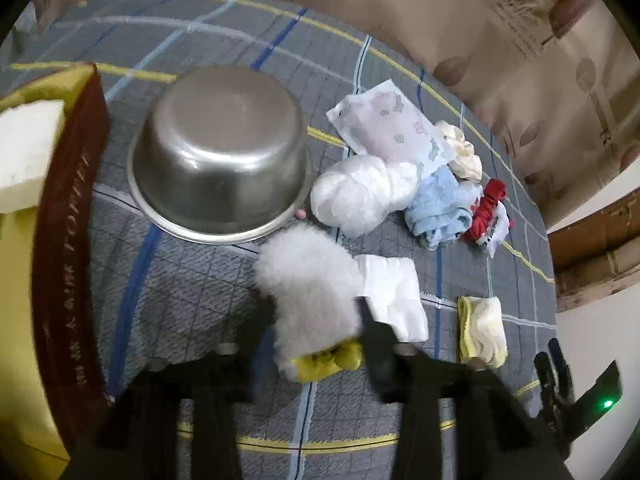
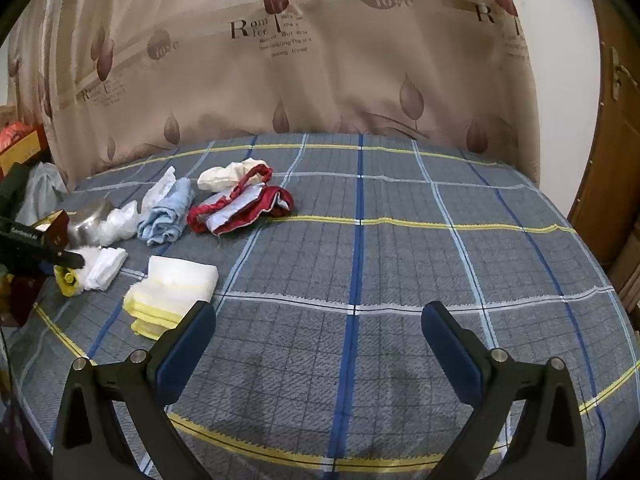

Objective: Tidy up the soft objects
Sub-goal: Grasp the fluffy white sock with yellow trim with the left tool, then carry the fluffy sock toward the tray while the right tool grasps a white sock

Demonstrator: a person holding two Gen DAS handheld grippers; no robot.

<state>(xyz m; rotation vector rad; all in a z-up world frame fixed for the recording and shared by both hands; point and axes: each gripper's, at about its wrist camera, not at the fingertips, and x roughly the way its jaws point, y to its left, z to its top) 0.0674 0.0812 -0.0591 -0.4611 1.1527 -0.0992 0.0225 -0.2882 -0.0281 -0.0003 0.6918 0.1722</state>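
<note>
Left wrist view: the left tongs [image 1: 318,320] clamp a fluffy white toy [image 1: 308,280] with a yellow part, on the plaid bed [image 1: 180,300] just below a steel bowl [image 1: 220,156].

Right wrist view: the right tongs [image 2: 320,320] stand wide apart, holding nothing, over the bed beside a folded white-and-yellow cloth [image 2: 176,292].

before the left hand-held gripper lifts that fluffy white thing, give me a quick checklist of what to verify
1. Left hand-held gripper closed on the fluffy white item: ok, fingers press both sides.
2. Yellow part inside the grip: cannot tell.
3. Folded white cloth free of the fingers: not ok, it touches the fluffy item by one finger.
4. Steel bowl clear of the lift: ok, apart.
5. Right hand-held gripper out of the way: ok, open over bare blanket.
</note>
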